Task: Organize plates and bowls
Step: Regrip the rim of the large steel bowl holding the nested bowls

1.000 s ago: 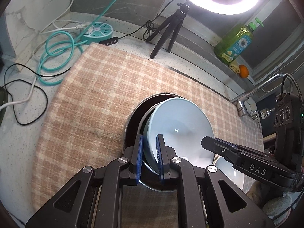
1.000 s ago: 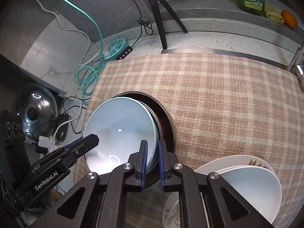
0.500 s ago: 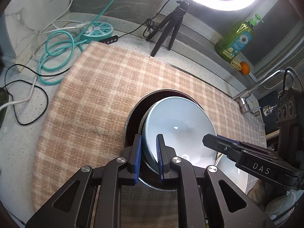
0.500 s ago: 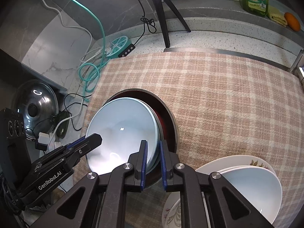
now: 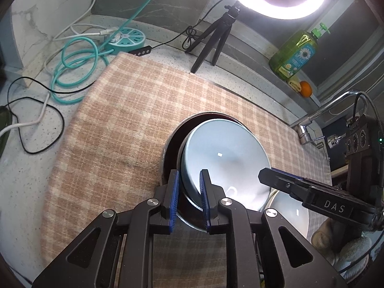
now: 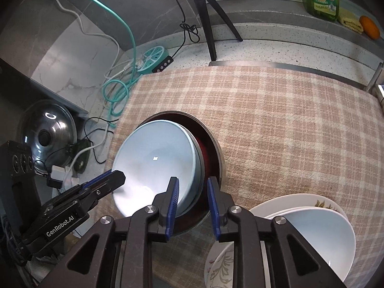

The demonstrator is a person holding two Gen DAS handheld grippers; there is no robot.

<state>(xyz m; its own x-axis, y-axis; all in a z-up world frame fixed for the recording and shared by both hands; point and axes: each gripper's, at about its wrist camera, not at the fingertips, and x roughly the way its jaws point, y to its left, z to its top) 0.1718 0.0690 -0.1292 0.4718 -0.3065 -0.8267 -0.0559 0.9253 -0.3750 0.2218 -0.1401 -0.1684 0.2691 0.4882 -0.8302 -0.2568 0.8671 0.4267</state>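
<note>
A pale blue bowl [image 5: 225, 158] sits inside a dark red bowl with a metal rim [image 5: 168, 158] on the checked cloth. My left gripper [image 5: 188, 192] has its pads around the blue bowl's left rim, with a small gap showing. My right gripper [image 6: 193, 200] is open; its jaws straddle the right rims of the blue bowl [image 6: 156, 163] and the dark bowl [image 6: 216, 158] without pinching them. A white bowl [image 6: 319, 235] rests on a flowered plate [image 6: 220, 261] at the lower right.
The checked cloth [image 6: 288, 124] covers the counter. A tripod [image 5: 213, 40] with a ring light, a teal power hub [image 5: 129, 38] with coiled cables, a green soap bottle [image 5: 295, 55], an orange [image 5: 306, 88], a tap [image 5: 309, 120] and a pot lid [image 6: 48, 129] surround it.
The stacked bowls have settled lower onto the cloth. My right gripper has opened and let go of the blue bowl's rim. My left gripper's jaws have widened slightly.
</note>
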